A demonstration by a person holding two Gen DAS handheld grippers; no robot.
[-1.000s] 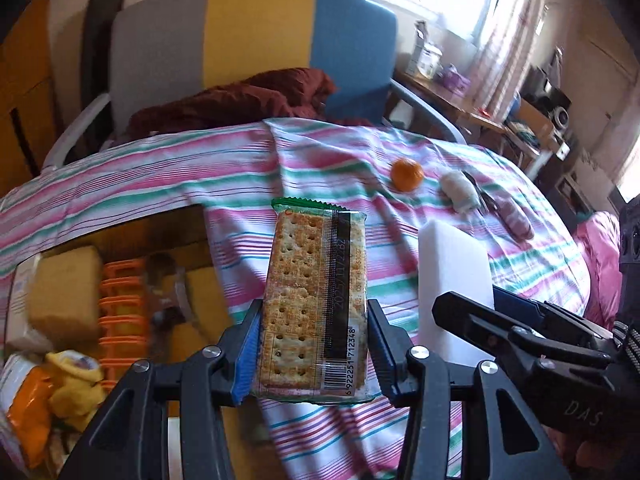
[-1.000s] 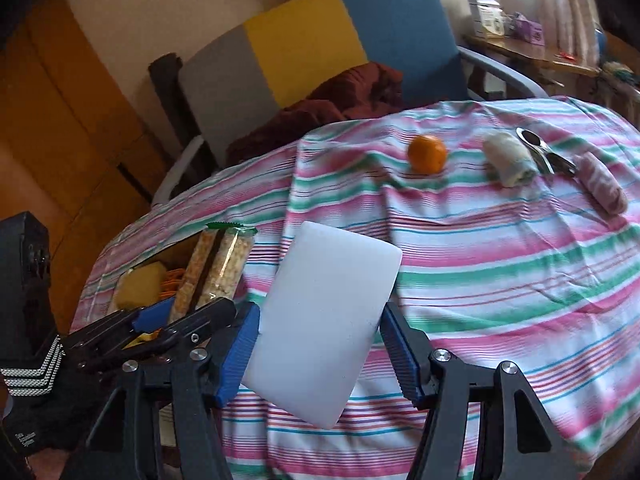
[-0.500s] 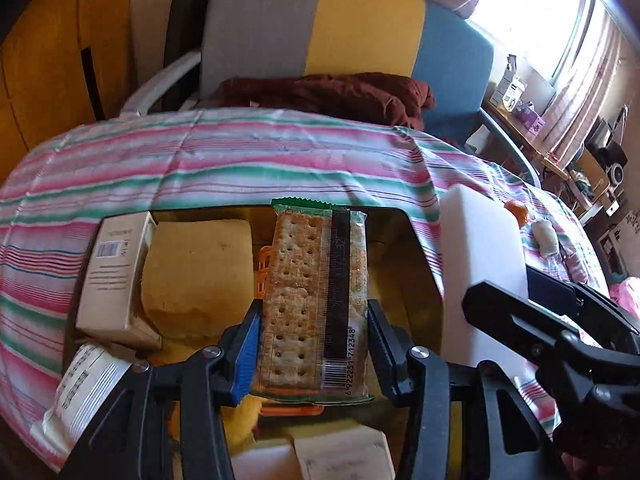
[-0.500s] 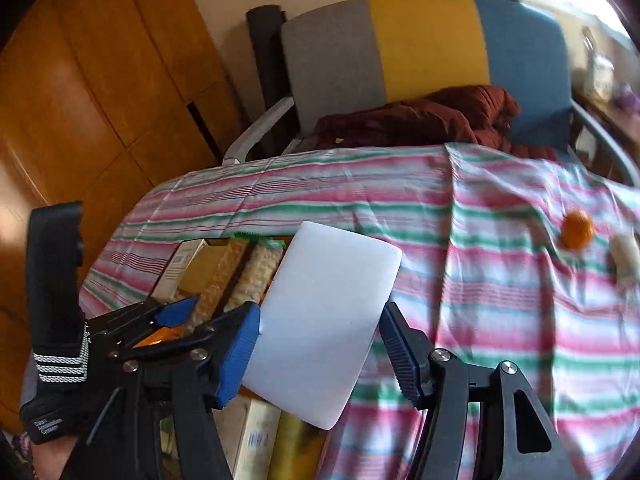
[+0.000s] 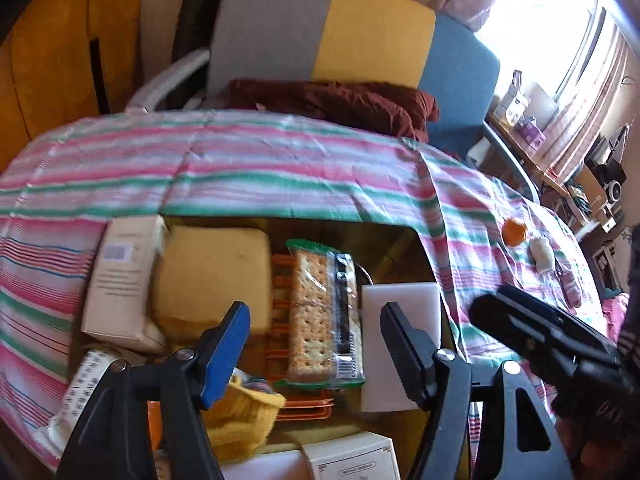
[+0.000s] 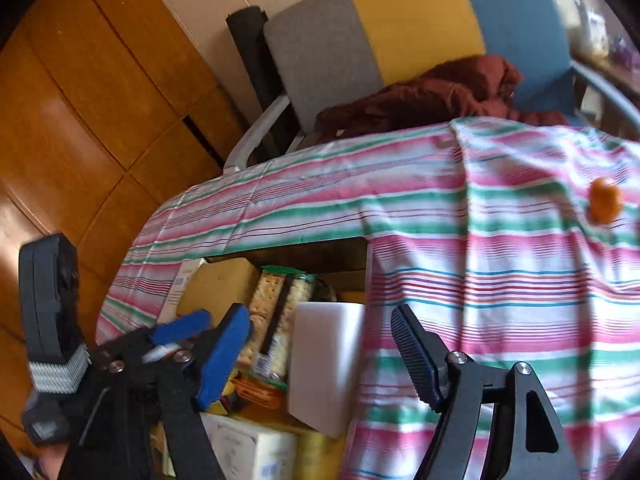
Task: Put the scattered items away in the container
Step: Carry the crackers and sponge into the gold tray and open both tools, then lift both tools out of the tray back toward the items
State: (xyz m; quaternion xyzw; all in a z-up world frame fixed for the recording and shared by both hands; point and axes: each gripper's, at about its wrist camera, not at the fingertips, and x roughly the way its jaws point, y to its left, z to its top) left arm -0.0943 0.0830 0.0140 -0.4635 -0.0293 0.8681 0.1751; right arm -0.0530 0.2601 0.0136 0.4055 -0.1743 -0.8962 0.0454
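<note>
Striped cloth (image 5: 248, 168) covers the whole table, biggest thing in frame. All positions below are rel. to the container (image 5: 404, 236), which sits in a cutout of the cloth.

Behind container: chair (image 5: 324, 28) w/ grey/yellow/blue back, dark red cloth (image 5: 340, 100) bundled on the seat.

Inside container, left part: yellow sponge block (image 5: 212, 276), white box (image 5: 124, 276) just left of it at the container's left edge. Near edge: another white box (image 5: 352, 460).

White block (image 5: 400, 308) is in the container's right part, against the right wall. Looks tilted in right wrist view (image 6: 324, 364). No pads touching it.

Cracker pack (image 5: 324, 312) is mid container, lying on an orange rack (image 5: 280, 320), between sponge and white block. Free, no contact.

Left gripper (image 5: 316, 348) over the container's near half, jaws opening, nothing clamped; cracker pack shows in the gap but below, pads clear.

Right gripper (image 6: 324, 348) at the container's right edge, jaws opening, white block in the gap, pads off it.

Outside container, well to the right on the cloth: orange (image 5: 514, 230), small pale roll (image 5: 540, 254) just beside it.
</note>
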